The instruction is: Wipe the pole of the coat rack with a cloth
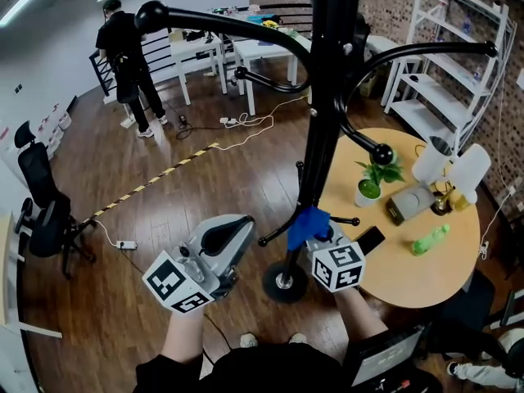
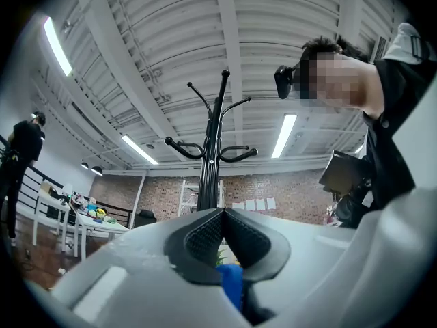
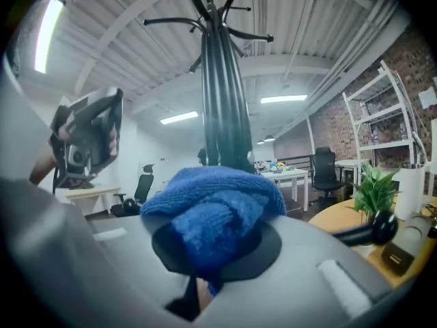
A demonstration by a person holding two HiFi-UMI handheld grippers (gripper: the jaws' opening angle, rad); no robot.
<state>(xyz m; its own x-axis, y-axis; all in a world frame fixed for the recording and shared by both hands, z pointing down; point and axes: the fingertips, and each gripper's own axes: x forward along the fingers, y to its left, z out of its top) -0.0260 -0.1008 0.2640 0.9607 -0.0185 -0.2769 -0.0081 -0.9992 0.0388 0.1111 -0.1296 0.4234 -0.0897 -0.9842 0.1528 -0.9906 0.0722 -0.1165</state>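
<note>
The black coat rack pole (image 1: 327, 97) rises in the middle of the head view, from a round base (image 1: 285, 283) on the wooden floor. My right gripper (image 1: 318, 234) is shut on a blue cloth (image 1: 304, 228), which rests against the lower pole just above the base's short pegs. In the right gripper view the bunched cloth (image 3: 212, 207) fills the jaws with the pole (image 3: 222, 101) right behind it. My left gripper (image 1: 229, 234) hangs left of the pole, apart from it, jaws shut with nothing between them (image 2: 223, 217). Its view looks up the pole (image 2: 208, 176).
A round wooden table (image 1: 426, 281) stands right of the rack, carrying a potted plant (image 1: 370, 185), a green bottle (image 1: 430, 238) and a phone (image 1: 368, 240). White shelving (image 1: 458, 72) lines the right wall. A person (image 1: 127, 64) stands far left, beyond an office chair (image 1: 45, 203).
</note>
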